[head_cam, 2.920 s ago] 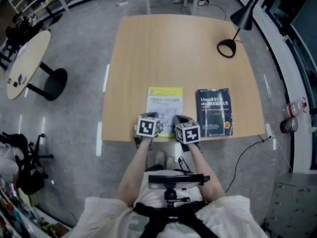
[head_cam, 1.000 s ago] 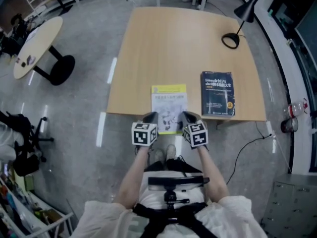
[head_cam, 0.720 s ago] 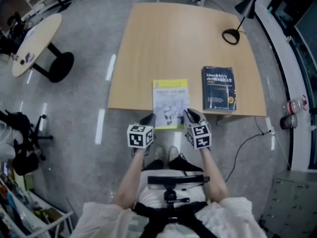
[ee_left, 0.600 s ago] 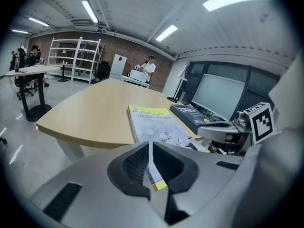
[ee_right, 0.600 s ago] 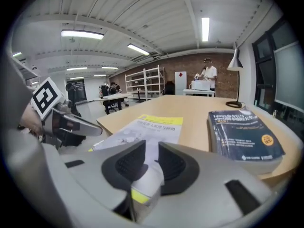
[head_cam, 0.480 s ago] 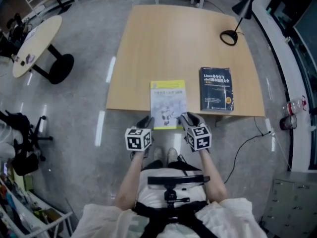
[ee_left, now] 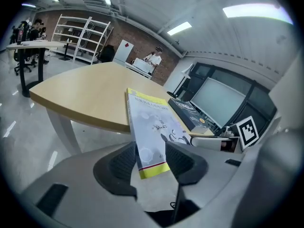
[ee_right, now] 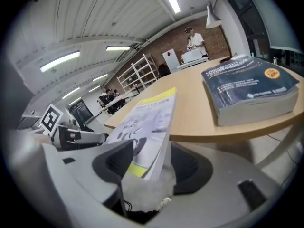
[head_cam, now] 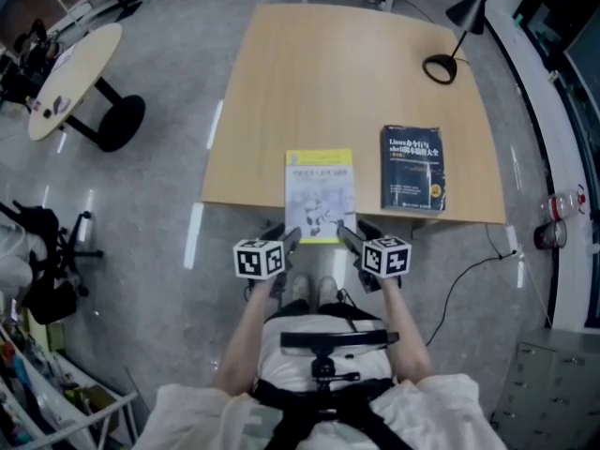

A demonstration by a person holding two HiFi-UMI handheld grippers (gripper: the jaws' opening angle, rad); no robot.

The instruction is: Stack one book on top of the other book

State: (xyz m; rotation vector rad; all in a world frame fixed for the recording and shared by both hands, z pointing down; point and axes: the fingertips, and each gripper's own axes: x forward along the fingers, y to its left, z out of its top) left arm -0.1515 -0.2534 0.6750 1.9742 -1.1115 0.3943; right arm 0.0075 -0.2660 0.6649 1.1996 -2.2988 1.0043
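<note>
A thin yellow-and-white book [head_cam: 320, 193] lies on the wooden table [head_cam: 347, 82], its near end sticking out over the table's front edge. A thick dark book [head_cam: 412, 168] lies flat to its right. My left gripper [head_cam: 284, 244] is at the overhanging end's left corner and my right gripper [head_cam: 349, 240] at its right corner. Both pairs of jaws have just been opening. In the left gripper view the light book [ee_left: 152, 127] reaches between the open left gripper [ee_left: 151, 163], untouched by the pads. The right gripper [ee_right: 152, 167] likewise stands open around the light book [ee_right: 147, 122], with the dark book [ee_right: 249, 87] beyond.
A black desk lamp [head_cam: 459, 31] stands at the table's far right corner. A round side table [head_cam: 70, 78] and a chair [head_cam: 47, 270] are off to the left on the grey floor. A cable [head_cam: 469, 279] hangs below the right front corner.
The light book has been drawn toward me so that its near end overhangs the table edge. Both grippers have let go of it, opened and slipped back and down a little.
</note>
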